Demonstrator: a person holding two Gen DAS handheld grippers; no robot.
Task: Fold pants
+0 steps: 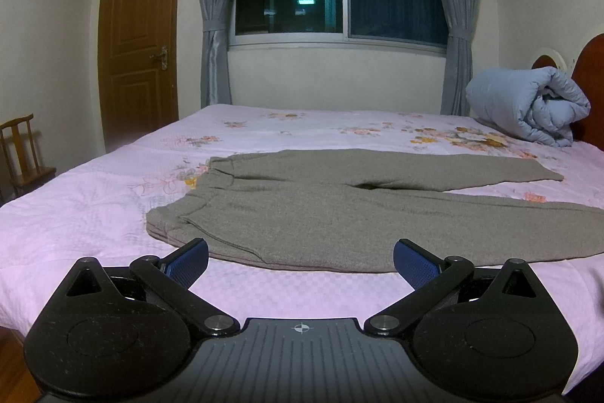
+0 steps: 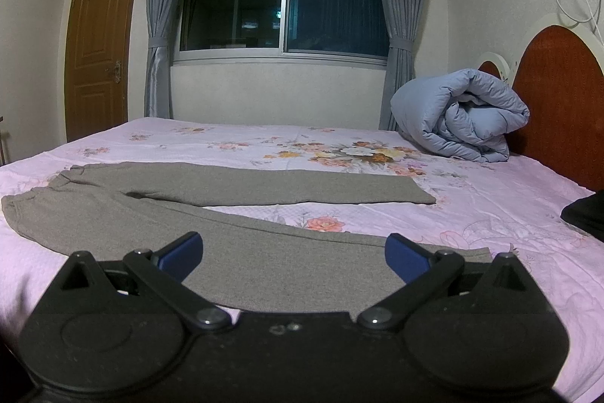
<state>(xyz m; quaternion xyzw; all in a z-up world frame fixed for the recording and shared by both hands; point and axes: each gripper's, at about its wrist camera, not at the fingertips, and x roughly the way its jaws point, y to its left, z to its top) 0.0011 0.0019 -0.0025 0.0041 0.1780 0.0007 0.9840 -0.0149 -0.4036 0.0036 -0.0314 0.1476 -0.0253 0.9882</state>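
Note:
Grey-brown pants lie flat on the pink floral bed sheet, waistband to the left and the two legs spread apart toward the right. My left gripper is open, just in front of the near edge of the pants by the waist end, with nothing between its blue pads. In the right wrist view the pants stretch from the left, and the near leg runs under my right gripper. That gripper is open above the near leg's cuff end and holds nothing.
A rolled light-blue duvet rests at the head of the bed against the red headboard. A dark object sits at the bed's right edge. A wooden chair stands left of the bed, near the wooden door.

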